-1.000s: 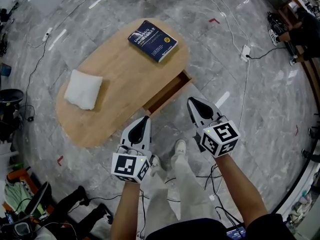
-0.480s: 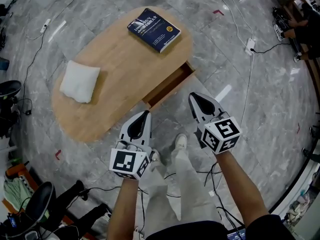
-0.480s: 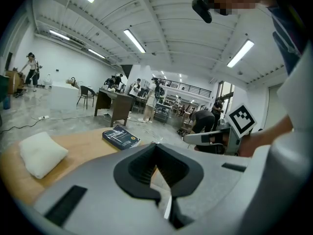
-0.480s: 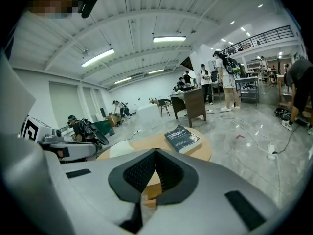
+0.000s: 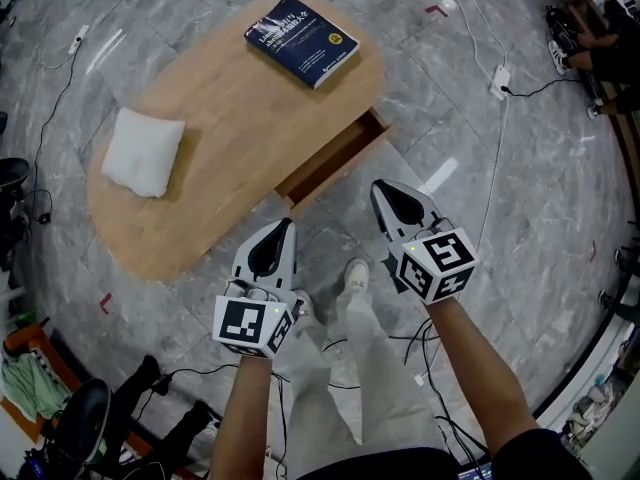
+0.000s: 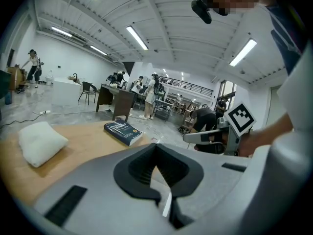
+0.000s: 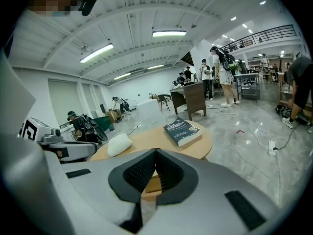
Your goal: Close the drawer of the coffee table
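drawer (image 5: pixel 335 160) opens toward the person, lengthwise along coffee table (image 5: pixel 230 118).

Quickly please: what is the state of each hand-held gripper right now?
Left hand-held gripper: closed, holding nothing.
Right hand-held gripper: closed, holding nothing.

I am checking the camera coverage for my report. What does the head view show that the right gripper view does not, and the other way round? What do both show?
Only the head view: the person's shoe and the marker cube on the right tool.
Only the right gripper view: the ceiling lights, the people standing near a dark desk, and a railing high up.
Both: the coffee table, the book, the pillow and the left tool.
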`<state>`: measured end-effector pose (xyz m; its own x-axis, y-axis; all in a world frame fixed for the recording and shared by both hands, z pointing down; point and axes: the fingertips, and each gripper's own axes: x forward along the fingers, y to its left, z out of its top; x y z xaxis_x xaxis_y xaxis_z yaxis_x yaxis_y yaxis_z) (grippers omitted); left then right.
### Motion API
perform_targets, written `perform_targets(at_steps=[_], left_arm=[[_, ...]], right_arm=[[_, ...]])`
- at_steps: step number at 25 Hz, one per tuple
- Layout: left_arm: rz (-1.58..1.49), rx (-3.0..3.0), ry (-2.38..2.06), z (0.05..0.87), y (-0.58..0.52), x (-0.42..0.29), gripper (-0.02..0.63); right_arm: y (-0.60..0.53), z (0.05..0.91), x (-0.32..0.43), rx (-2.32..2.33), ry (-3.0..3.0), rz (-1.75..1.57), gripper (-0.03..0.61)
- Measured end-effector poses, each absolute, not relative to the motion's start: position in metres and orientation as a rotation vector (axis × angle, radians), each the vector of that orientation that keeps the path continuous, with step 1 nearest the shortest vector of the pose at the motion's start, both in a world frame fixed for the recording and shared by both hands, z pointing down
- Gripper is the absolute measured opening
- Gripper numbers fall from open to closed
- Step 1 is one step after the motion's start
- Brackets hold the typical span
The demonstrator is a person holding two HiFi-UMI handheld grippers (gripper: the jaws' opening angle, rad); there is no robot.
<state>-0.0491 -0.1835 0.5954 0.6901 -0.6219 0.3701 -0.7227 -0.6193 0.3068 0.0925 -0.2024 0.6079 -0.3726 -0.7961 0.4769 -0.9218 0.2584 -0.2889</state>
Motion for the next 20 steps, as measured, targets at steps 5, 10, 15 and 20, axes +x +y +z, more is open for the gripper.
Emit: perform_targets(at_steps=[5,10,15,20], left_arm=[[0.347,2.464,-1.039,0.614,-0.182,-0.054,0.002],[0.360,2.455,-1.037,0.630,-0.180,-0.056,0.002],[0.371,2.449,-1.034,0.644,-0.178,-0.055,0.002],[0.385,2.441,-1.028,0.660,-0.179,-0.057,0.002]], right_arm=[[-0.206,0.624,0.088,1.589,-2.300,0.801,0.011],[-0.209,0.640,0.086,1.578,-2.304,0.819,0.011],[-0.207,0.660,0.084,1.571,-2.293,0.843,0.011],[-0.210,0.678,0.083,1.565,-2.283,0.851,0.011]])
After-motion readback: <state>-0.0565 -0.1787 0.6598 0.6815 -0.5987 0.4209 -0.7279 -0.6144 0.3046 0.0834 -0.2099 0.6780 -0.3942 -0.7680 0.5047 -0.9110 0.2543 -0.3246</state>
